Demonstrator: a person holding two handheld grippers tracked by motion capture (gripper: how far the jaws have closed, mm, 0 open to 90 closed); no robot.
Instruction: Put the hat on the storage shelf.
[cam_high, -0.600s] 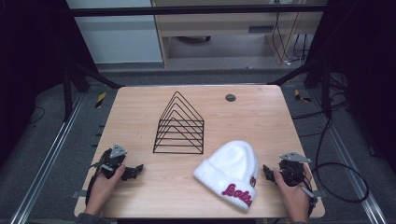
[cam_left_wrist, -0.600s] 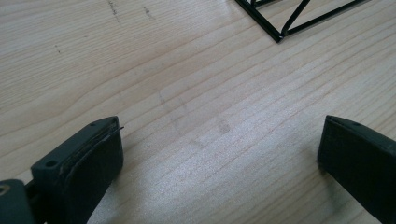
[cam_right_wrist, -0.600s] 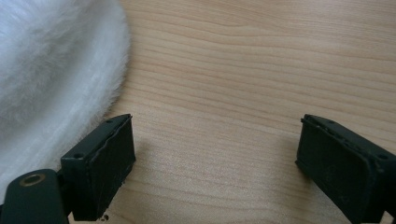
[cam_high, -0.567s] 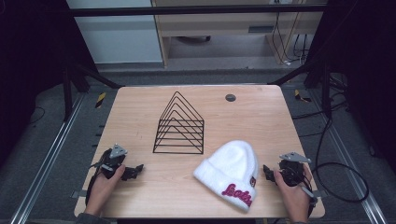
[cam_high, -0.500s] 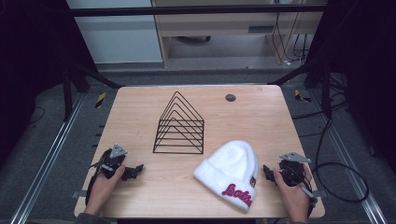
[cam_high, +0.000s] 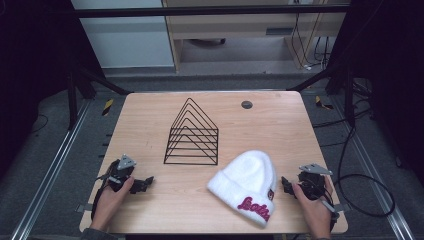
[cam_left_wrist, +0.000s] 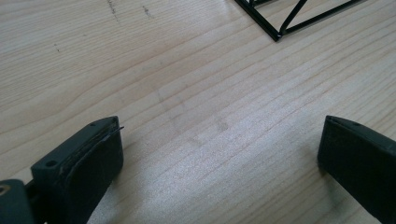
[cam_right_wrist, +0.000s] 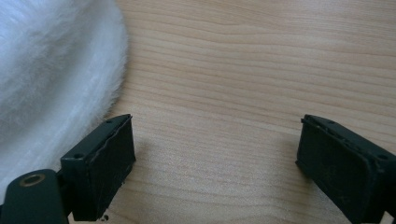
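Note:
A fluffy white beanie (cam_high: 248, 184) with red lettering on its cuff lies on the wooden table (cam_high: 280, 125) toward the front right. Behind it, near the middle, stands a black wire rack (cam_high: 192, 135) of triangular frames. My left gripper (cam_high: 145, 183) rests on the table at the front left, held by a hand, jaws wide open over bare wood (cam_left_wrist: 219, 140). A corner of the rack (cam_left_wrist: 280, 21) shows far ahead of it. My right gripper (cam_high: 285, 184) rests at the front right, open, just right of the beanie (cam_right_wrist: 51, 79), which lies beside its left jaw.
A small dark round disc (cam_high: 246, 104) sits in the tabletop near the back edge. Black frame bars and cables (cam_high: 360, 180) surround the table. Bare wood stretches between the rack and my left gripper.

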